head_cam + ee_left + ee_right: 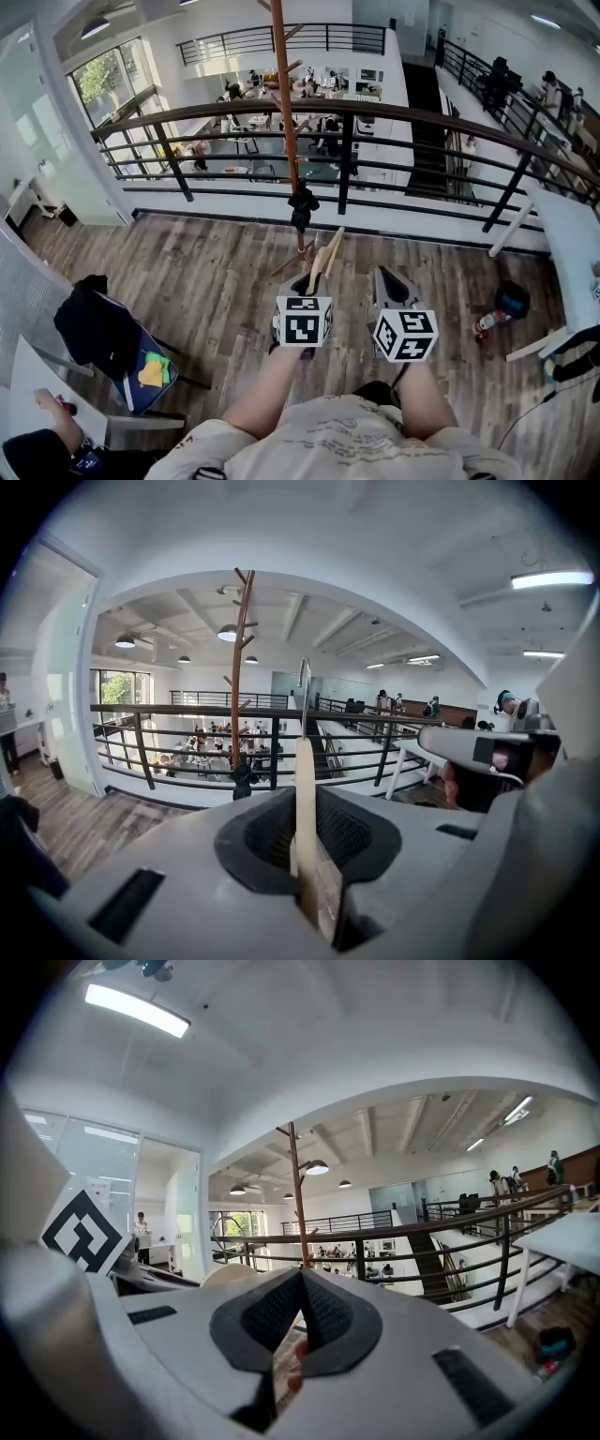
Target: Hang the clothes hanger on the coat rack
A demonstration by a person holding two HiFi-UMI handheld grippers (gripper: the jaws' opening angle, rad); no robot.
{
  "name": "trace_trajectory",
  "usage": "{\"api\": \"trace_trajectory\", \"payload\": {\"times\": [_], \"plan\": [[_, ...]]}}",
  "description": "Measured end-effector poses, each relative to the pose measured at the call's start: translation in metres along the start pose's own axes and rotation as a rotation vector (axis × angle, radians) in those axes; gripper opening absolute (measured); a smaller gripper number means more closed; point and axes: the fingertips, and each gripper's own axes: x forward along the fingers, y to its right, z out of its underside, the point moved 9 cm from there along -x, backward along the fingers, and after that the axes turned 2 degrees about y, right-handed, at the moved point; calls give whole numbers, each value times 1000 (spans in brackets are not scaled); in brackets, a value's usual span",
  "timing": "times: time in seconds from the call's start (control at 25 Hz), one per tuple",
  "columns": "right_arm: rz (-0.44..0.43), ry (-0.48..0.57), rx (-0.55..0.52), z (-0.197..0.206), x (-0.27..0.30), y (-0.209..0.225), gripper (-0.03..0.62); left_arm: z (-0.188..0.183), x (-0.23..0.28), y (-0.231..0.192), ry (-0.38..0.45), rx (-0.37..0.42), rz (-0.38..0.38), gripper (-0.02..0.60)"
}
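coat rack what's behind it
Behind the coat rack runs a dark railing, with a lower floor of desks beyond. Its pole and dark garment cover a strip of both.

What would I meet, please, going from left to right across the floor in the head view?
Dark jacket → left gripper shut on the hanger → right gripper → dark bag → white table.

Wood, metal and plastic

The clothes hanger (305, 799) is pale, smooth wood. The coat rack (284, 103) is brown wood. The floor (216, 272) is matt wood planks. The railing (450, 117) is dark metal. The left gripper (314, 279) is matt grey plastic with rough black pads (352, 832).
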Motion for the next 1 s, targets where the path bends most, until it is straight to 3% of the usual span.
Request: {"api": "trace_trajectory", "payload": {"times": [0.4,1.0], "plan": [[21,-9,26,3,25,30,0,-8,38,5,-21,10,25,58],[-78,3,13,-15,135,116,0,-58,154,7,-3,-14,-50,58]]}}
